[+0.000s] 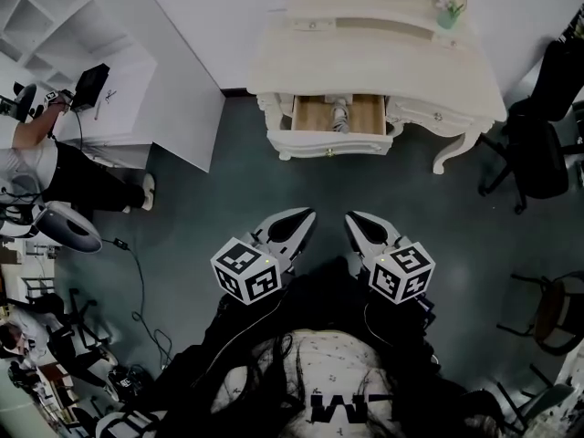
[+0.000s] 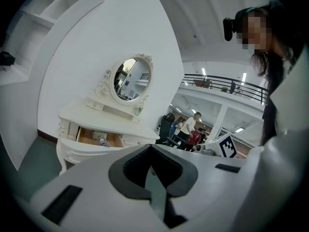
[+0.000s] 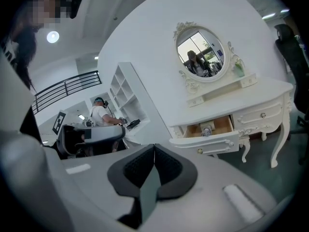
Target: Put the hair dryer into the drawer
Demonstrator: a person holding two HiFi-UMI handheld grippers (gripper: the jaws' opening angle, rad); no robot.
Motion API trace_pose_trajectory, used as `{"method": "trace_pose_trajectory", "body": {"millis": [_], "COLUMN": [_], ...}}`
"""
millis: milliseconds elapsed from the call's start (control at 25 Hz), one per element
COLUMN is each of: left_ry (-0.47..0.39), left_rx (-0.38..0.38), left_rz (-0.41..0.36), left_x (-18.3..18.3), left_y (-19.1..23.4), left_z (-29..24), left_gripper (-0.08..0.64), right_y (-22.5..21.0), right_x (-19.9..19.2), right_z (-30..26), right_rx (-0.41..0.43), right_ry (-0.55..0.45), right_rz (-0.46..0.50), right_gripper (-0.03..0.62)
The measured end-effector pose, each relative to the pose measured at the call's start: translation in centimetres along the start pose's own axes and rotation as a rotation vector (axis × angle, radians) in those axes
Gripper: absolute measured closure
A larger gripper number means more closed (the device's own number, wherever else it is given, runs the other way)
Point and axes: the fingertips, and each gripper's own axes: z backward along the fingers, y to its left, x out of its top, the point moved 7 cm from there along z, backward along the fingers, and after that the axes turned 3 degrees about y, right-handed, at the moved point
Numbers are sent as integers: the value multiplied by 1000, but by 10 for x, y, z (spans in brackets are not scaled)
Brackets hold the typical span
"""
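With the hair dryer (image 1: 340, 115) apparently already in the open drawer (image 1: 312, 115), the left gripper (image 1: 306, 217) and right gripper (image 1: 354, 219) hung clenched, empty, needing probably only to push it closed.

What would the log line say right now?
hair dryer: lying in open drawer | left gripper: shut, empty | right gripper: shut, empty | both: apart from dressing table

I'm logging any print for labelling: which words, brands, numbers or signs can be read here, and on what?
Nothing reads clearly.
white top: bold dark print, cut off at the picture's lower edge, unreadable.
left tool and right tool: their cubes bear square patterns only, no letters.
white desk: a small dark mark, too small to read.
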Motion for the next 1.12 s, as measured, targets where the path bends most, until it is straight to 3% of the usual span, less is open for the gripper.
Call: {"method": "trace_pose_trajectory", "body": {"millis": [600,1120], "left_ry": [-27,-11], "left_rx": [-70,-150], "left_rz": [-27,-64], "left_x": [-23,-37], "left_y": [18,16], "left_z": [106,130], "left_gripper": [577,577], "right_y": [107,142], "right_x": [-42,-63], "right_z": [-22,-13], "right_rx": [-26,-92], "right_ry": [-8,-22], "right_rz": [53,77], "right_gripper": [580,582]}}
